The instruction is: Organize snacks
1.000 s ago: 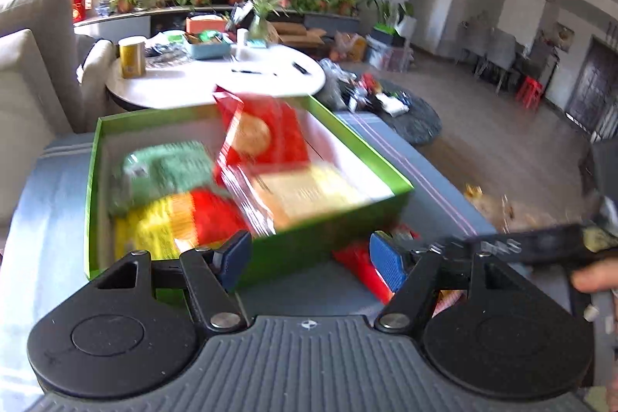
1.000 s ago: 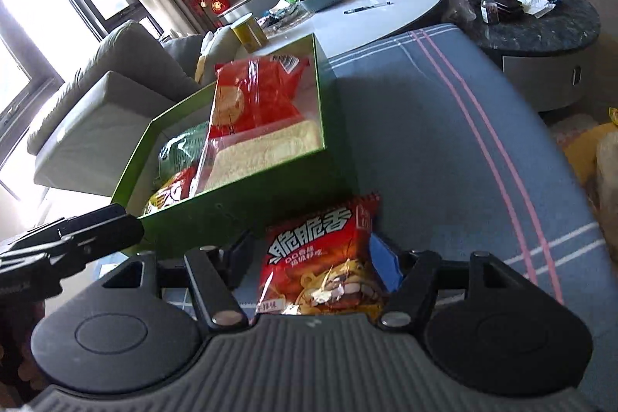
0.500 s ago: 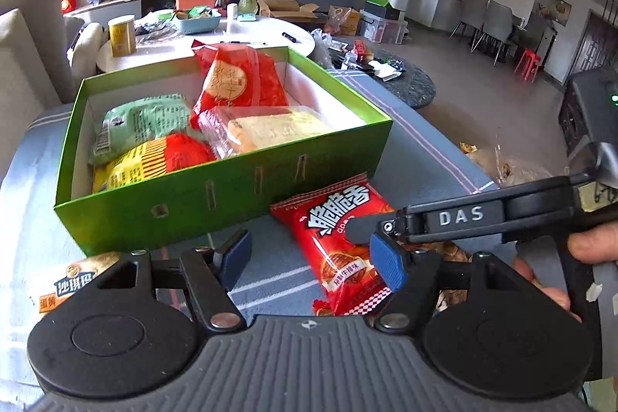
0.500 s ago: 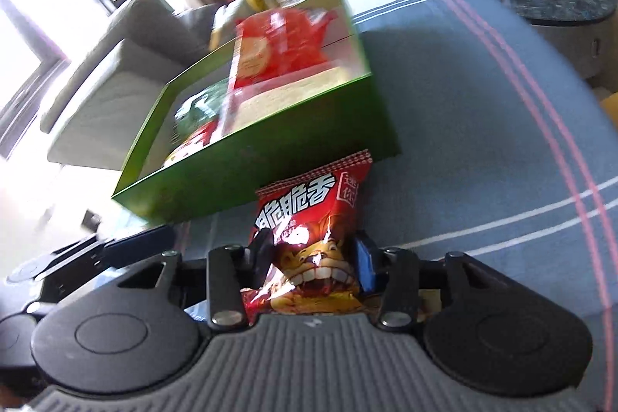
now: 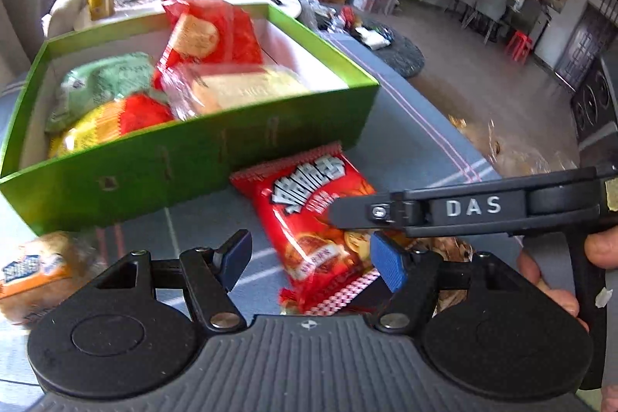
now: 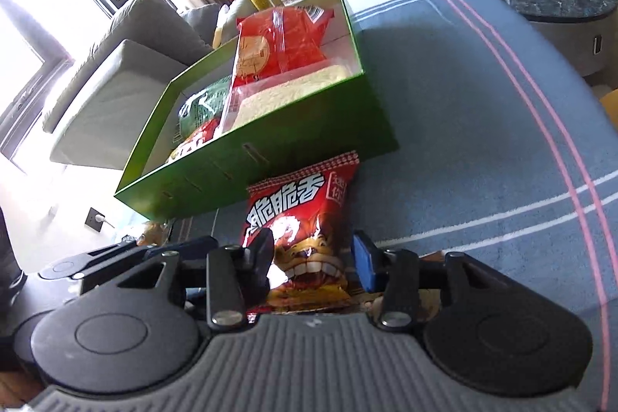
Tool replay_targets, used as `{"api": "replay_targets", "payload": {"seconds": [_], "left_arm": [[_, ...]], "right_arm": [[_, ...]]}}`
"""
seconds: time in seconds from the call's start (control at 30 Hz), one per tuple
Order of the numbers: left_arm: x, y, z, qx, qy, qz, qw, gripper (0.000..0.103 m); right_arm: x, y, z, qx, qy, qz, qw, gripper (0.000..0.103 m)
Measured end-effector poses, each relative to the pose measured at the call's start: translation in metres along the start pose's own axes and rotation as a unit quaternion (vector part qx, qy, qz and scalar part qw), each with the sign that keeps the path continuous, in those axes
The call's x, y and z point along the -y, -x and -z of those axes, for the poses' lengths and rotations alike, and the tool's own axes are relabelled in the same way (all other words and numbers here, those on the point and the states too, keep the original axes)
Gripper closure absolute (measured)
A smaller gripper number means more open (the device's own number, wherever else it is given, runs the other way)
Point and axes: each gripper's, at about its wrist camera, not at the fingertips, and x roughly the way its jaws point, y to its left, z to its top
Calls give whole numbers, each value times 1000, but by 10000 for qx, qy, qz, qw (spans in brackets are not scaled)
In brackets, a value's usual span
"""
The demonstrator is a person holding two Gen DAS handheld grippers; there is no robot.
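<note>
The blue striped cloth (image 6: 483,126) bears a green box (image 6: 270,157), red packet (image 6: 305,215) (touching) and bun packet (image 5: 34,273).

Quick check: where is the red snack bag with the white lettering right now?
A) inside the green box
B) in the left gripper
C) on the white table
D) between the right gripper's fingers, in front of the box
D: the red snack bag sits pinched between the right gripper fingers, just outside the green box front wall.

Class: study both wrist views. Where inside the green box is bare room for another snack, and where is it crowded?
Inside the green box, the white floor strip between the upright red cracker bag and the right wall is bare. The left side is crowded: green packet, yellow-red packet and clear wafer pack lie packed together.
</note>
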Motion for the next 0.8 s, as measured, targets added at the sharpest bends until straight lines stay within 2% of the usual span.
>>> {"api": "replay_targets", "payload": {"seconds": [0.1, 0.27, 0.6, 0.8], "left_arm": [[4, -4, 2, -68, -21, 137, 9999, 40], [13, 6, 4, 101, -138, 128, 9998, 42], [25, 53, -6, 856, -303, 79, 9958, 42], [24, 62, -23, 1088, -400, -77, 9932, 42]], "right_arm": [[-1, -3, 1, -44, -16, -103, 9999, 57], [-8, 1, 4, -7, 81, -97, 9999, 57], [-31, 44, 1, 629, 235, -351, 9971, 57], [-39, 48, -14, 870, 247, -466, 9948, 57]]}}
